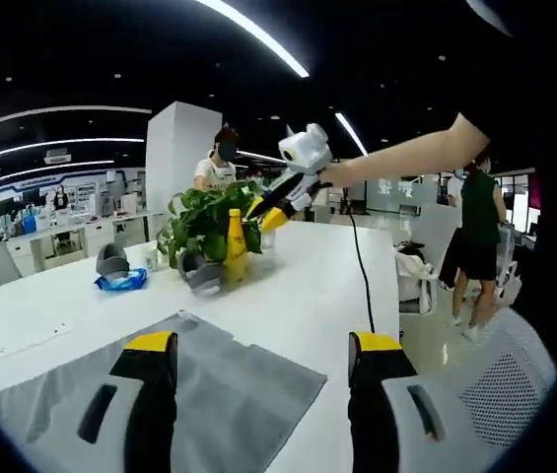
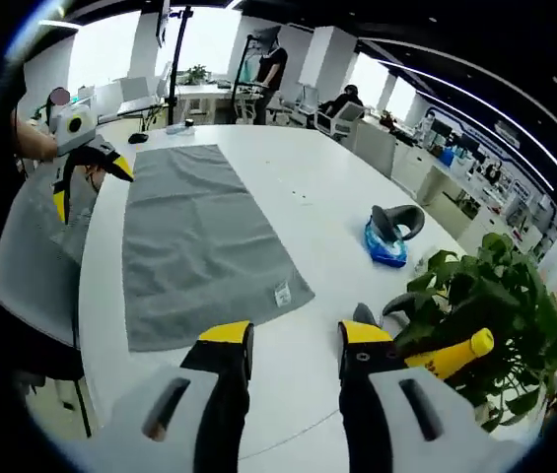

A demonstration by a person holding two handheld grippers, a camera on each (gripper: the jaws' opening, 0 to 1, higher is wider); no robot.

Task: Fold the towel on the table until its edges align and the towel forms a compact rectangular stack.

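Note:
A grey towel (image 2: 199, 246) lies spread flat as one long rectangle on the white table (image 2: 298, 187), a small white tag (image 2: 281, 294) near its closest corner. My right gripper (image 2: 295, 340) is open and empty, hovering above the table just past the towel's near end. In the left gripper view it hangs in the air (image 1: 286, 195) in front of the plant. My left gripper (image 1: 263, 345) is open and empty over one corner of the towel (image 1: 219, 384). In the right gripper view it sits by the towel's far left edge (image 2: 86, 163).
A potted plant (image 2: 475, 296) with a yellow bottle (image 2: 455, 353) stands near the right gripper. A blue packet and grey headset (image 2: 388, 236) lie mid-table. A grey mesh chair (image 2: 32, 266) sits against the table's left edge. People stand in the background (image 1: 475, 236).

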